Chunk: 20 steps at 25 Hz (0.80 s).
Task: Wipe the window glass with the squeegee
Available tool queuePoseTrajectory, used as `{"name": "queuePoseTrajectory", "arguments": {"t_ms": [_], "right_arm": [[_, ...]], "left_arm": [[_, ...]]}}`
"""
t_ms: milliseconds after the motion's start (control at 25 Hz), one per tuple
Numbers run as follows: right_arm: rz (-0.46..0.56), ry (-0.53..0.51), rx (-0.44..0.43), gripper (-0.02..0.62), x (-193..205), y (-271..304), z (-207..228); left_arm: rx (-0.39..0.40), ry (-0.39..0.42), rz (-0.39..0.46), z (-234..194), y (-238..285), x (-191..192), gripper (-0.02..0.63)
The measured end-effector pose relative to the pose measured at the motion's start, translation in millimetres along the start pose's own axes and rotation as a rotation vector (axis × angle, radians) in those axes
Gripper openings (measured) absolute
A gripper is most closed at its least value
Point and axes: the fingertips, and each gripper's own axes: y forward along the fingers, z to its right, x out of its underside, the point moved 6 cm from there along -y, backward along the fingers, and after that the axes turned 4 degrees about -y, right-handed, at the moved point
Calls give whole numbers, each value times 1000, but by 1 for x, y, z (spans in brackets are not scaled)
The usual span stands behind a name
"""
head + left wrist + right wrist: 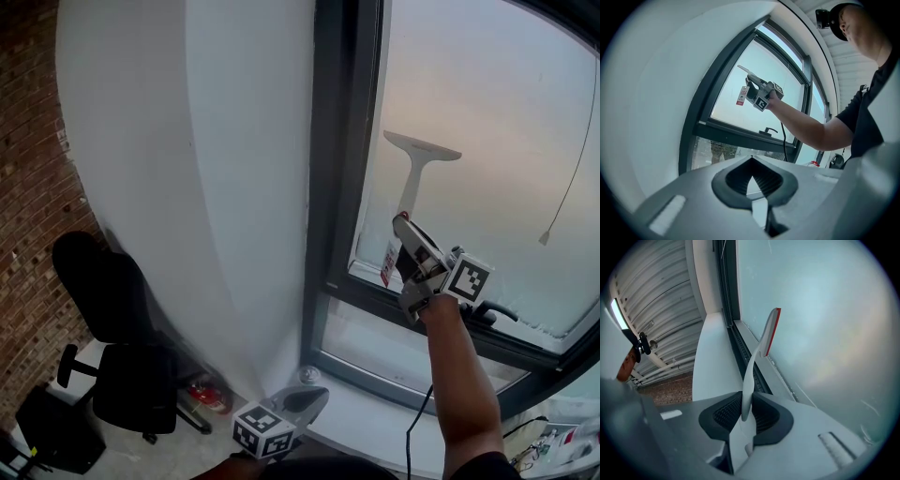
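Note:
A white squeegee (pixel 419 155) stands upright against the window glass (pixel 487 103), its blade at the top. My right gripper (pixel 406 232) is shut on the lower part of its handle, from which a red-and-white tag (pixel 388 264) hangs. In the right gripper view the handle (pixel 751 376) rises from between the jaws to the red-edged blade (pixel 772 331) lying on the glass (pixel 825 310). My left gripper (pixel 317 394) hangs low by the sill, shut and holding nothing. Its own view shows the closed fingers (pixel 751 161) and, beyond, the right gripper (pixel 758 93) at the pane (pixel 764 115).
A white curved wall (pixel 206 187) flanks the dark window frame (pixel 333 187). A window handle (pixel 497 312) sits on the lower frame rail and a thin cord (pixel 572 178) hangs at the right. Below left are a black office chair (pixel 112 347), a brick wall (pixel 28 187) and a red object (pixel 208 398).

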Motion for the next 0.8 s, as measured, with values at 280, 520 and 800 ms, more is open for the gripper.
{"name": "queuePoseTrajectory", "arguments": {"t_ms": [280,520,800], "right_arm": [[-31,47,27,87,41,-14,6],[-32,80,72,87,69,-30,11],[-39,136,119,87,104,-49,17]], "left_arm": [[9,-1,-11,-2,5,4,0],[18,-3,-21,-4,6,6,0],[23,-9,-32,-8,5,9,0]]}}
